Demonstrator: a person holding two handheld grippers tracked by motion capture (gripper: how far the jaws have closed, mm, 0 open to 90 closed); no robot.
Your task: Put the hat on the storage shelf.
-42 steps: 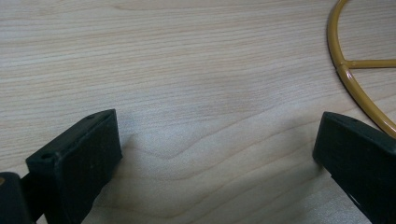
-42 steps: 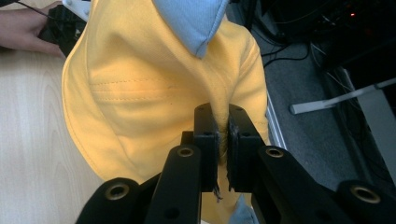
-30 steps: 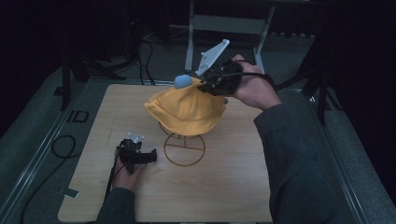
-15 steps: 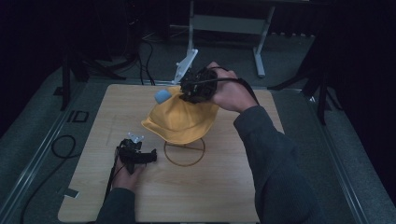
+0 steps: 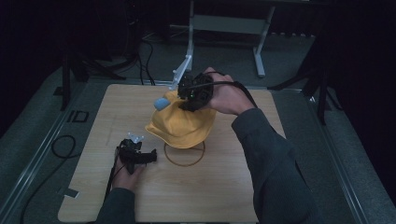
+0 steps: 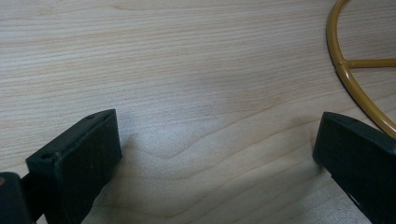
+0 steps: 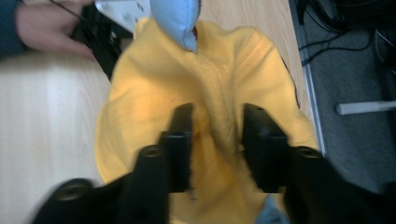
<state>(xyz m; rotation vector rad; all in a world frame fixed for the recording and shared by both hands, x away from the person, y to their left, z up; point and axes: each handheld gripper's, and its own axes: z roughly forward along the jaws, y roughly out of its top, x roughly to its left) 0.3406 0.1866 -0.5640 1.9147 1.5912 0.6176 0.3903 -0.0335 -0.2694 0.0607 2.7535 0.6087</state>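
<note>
Right gripper view: my right gripper (image 7: pixel 217 116) sits w/ jaws just opening, partly apart, a fold of the yellow hat (image 7: pixel 154 107) between, pads off it. Hat's draped on the wire stand (image 5: pixel 184 161) mid-table. Left gripper (image 6: pixel 215 154) wide open, empty, on the wooden table (image 6: pixel 187 60).

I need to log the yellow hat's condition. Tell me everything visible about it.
The yellow hat is soft cloth with a floppy brim and seams, draped crumpled over a wire stand whose gold ring base rests on the wooden table. A pale blue piece pokes up at its top. The right gripper sits on the crown with a fold of cloth between its jaws, which have just been opening.
</note>
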